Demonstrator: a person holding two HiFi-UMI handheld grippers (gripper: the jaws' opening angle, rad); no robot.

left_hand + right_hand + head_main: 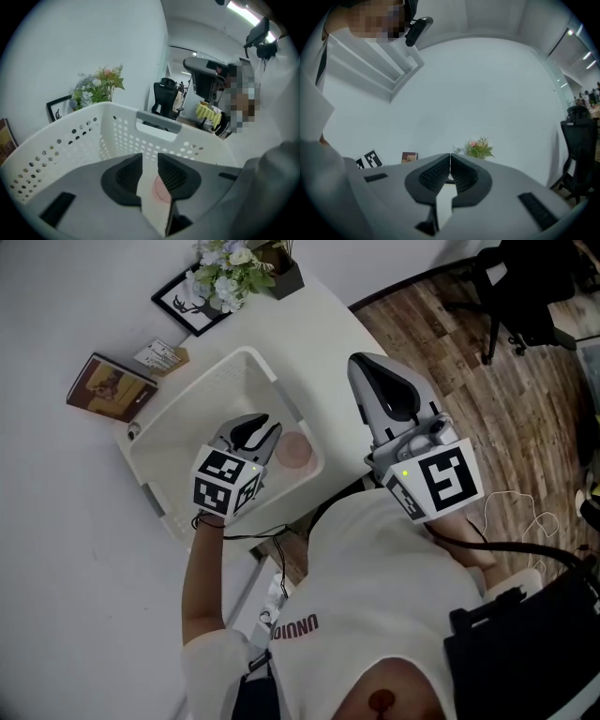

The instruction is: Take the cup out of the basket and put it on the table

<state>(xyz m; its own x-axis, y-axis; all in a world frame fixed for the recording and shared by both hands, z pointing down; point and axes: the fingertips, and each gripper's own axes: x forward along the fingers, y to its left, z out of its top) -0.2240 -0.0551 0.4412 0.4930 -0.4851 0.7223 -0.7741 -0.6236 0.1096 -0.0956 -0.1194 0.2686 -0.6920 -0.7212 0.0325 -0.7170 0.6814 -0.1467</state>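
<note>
As I look down from the head view, the white basket (192, 395) sits on the white table (75, 531), and everything I call out is placed off that basket. The cup (293, 450), pale pink, is inside the basket, down on its floor in the near right corner, close against the wall there. My left gripper (265, 434) hangs over the basket's near side, tips pointing in, with the cup just to the right of them. In the left gripper view, the left gripper (150, 163) has its jaws a narrow gap apart and gripping nothing; through that slit I catch the cup (159, 191) below, with the basket's (117, 129) perforated far wall and handle slot beyond. My right gripper (362, 368) is outside the basket, off its right side, well clear of the rim. In the right gripper view, the right gripper (450, 160) has its pads pressed together at the tips, nothing between them. Beyond the basket's far corner stand the flowers (225, 268) and a picture frame (192, 301); a book (111, 387) lies off the basket's far left side. An office chair (520, 287) stands far to the basket's right.
</note>
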